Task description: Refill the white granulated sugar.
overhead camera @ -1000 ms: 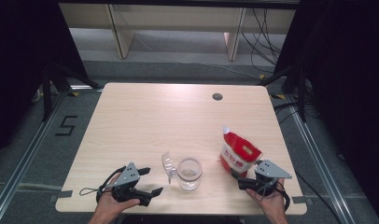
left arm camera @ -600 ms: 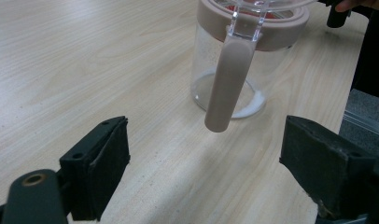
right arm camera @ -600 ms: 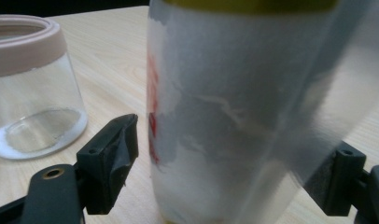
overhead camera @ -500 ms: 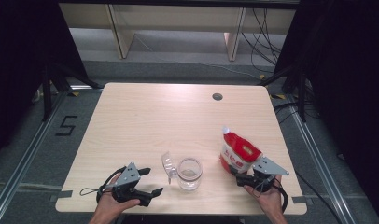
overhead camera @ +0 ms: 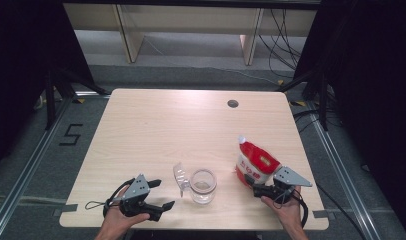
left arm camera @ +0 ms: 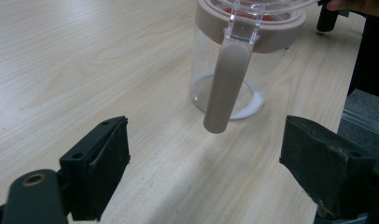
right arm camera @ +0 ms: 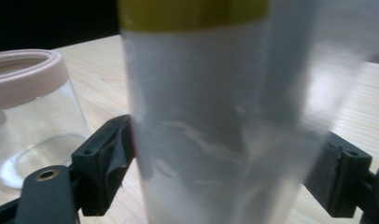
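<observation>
A clear glass jar (overhead camera: pixel 203 186) with a pinkish rim stands near the table's front edge, its clear lid (overhead camera: pixel 180 176) swung open to the left. In the left gripper view the jar (left arm camera: pixel 276 74) is just ahead, with its pinkish clasp (left arm camera: pixel 225 84) hanging down the front. My left gripper (overhead camera: pixel 162 194) rests left of the jar, open and empty (left arm camera: pixel 204 172). A red and white bag (overhead camera: pixel 253 164) stands right of the jar. My right gripper (overhead camera: pixel 258 189) is at its base. Its jaws are spread wide with the bag (right arm camera: pixel 215 116) between them, filling the gap (right arm camera: pixel 225 177).
The wooden table (overhead camera: pixel 166 130) has a small round cable hole (overhead camera: pixel 233 103) at the back right. The jar (right arm camera: pixel 29 116) sits close on the bag's left. Black curtains, floor rails and shelving surround the table.
My right gripper has edged forward and left onto the bag's base. The left gripper, jar and bag have stayed put.
</observation>
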A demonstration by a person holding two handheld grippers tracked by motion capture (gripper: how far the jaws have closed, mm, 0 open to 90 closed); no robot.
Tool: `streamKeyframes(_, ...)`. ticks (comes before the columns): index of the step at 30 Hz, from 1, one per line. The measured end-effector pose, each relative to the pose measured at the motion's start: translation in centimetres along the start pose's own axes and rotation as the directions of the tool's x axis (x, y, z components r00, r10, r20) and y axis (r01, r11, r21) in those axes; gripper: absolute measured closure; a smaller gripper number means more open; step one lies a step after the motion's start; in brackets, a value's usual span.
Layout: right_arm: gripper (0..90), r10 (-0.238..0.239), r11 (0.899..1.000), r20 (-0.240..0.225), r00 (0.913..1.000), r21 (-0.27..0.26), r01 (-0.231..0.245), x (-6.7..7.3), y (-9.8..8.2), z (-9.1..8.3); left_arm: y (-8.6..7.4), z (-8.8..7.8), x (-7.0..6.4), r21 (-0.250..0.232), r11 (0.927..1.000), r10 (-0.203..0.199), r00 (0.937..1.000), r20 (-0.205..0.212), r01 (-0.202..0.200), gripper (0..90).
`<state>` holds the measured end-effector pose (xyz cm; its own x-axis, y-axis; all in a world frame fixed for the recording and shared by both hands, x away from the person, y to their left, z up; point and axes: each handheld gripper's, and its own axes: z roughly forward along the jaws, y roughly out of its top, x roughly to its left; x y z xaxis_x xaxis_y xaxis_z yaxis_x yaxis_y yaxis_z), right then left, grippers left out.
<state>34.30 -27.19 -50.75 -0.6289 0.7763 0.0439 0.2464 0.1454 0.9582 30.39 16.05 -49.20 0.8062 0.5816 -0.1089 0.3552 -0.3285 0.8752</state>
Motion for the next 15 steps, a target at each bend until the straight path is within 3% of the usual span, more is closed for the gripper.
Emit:
streamKeyframes(3, 19.6, -0.026, 1.000, 0.000, 0.9997, -0.016, 0.026, -0.33, -0.03, 0.09, 0.00, 0.03, 0.03, 0.004, 0.9999, 0.013, 0.9999, 0.003, -0.013, 15.2)
streamKeyframes(4, 21.5, -0.014, 1.000, -0.006, 0.9999, -0.018, 0.014, -0.23, 0.01, 0.13, -0.05, 0.04, -0.14, 0.002, 0.9999, -0.012, 0.9999, -0.001, 0.012, 15.2)
streamKeyframes(7, 22.2, 0.006, 1.000, -0.012, 0.9999, -0.012, -0.007, -0.01, -0.05, 0.17, -0.03, 0.03, -0.18, 0.002, 1.0000, -0.009, 1.0000, -0.001, 0.009, 15.2)
streamKeyframes(8, 22.8, -0.044, 0.999, -0.002, 0.9990, -0.005, 0.044, -0.37, 0.05, 0.13, 0.00, 0.04, -0.13, 0.003, 1.0000, 0.003, 1.0000, 0.001, -0.003, 15.2)
streamKeyframes(9, 23.2, -0.046, 0.999, -0.001, 0.9989, -0.005, 0.046, -0.39, 0.06, 0.13, 0.02, 0.04, -0.02, 0.004, 0.9998, 0.020, 0.9998, 0.003, -0.020, 15.2)
streamKeyframes(10, 23.2, -0.023, 1.000, 0.002, 0.9997, 0.001, 0.023, -0.20, 0.00, 0.10, -0.06, 0.08, -0.20, 0.003, 0.9999, -0.014, 0.9999, -0.002, 0.014, 15.2)
streamKeyframes(11, 23.3, 0.000, 1.000, -0.012, 0.9999, -0.020, 0.000, -0.09, -0.05, 0.28, -0.07, 0.09, -0.18, 0.004, 0.9999, -0.013, 0.9999, -0.002, 0.013, 15.2)
streamKeyframes(12, 23.7, -0.056, 0.997, 0.008, 0.9984, -0.056, 0.057, -0.46, -0.06, 0.50, -0.07, 0.08, -0.18, 0.004, 0.9999, -0.014, 0.9999, -0.002, 0.014, 15.2)
streamKeyframes(13, 24.5, -0.054, 0.998, -0.023, 0.9983, -0.024, 0.054, -0.51, 0.02, 0.38, -0.07, 0.08, -0.16, 0.003, 0.9999, -0.014, 0.9999, -0.002, 0.014, 15.2)
streamKeyframes(15, 25.2, -0.036, 0.999, -0.021, 0.9991, -0.006, 0.036, -0.31, 0.03, 0.17, -0.06, 0.07, -0.16, 0.004, 0.9999, -0.014, 0.9999, -0.002, 0.014, 15.2)
